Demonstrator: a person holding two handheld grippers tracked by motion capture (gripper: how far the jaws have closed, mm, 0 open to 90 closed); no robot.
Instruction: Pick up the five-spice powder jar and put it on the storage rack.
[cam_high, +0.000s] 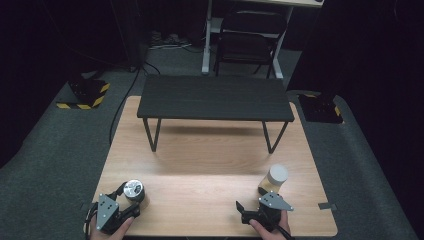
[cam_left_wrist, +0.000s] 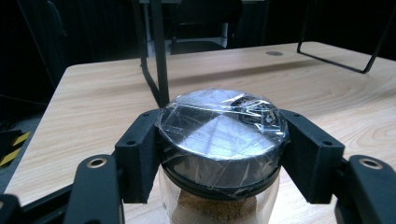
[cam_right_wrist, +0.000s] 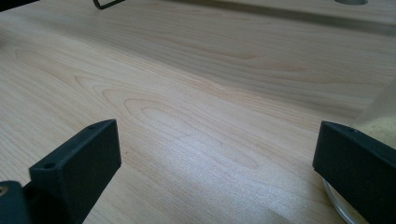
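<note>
**Holding one jar, waiting by the other**

Holding the left gripper (cam_high: 131, 199) low at the near left corner of the bench (cam_high: 210, 170), we have its two black jaws closed on the silver lid of a jar (cam_left_wrist: 222, 135). The jaws press on both sides of the lid, which is wrapped in shiny clear film. Brown powder shows through the glass below. The jar stands upright on the bench.

Our right gripper (cam_right_wrist: 215, 163) sits at the near right side, with its jaws wide apart and nothing between them. We see bare wood in the gap. A second jar (cam_high: 274, 179) with a pale lid stands just past it, and its glass side is right beside one jaw. We cannot tell if they touch. Both hands come in from the near edge.

The bench is light wood with wavy grain. A small black table (cam_high: 215, 97) on thin metal legs stands on its far half, well apart from both jars. Around the bench lies grey carpet, and the room is dark. A black chair (cam_high: 247, 42) stands behind, and yellow and black striped tape (cam_high: 82, 102) marks the floor to the left.
</note>
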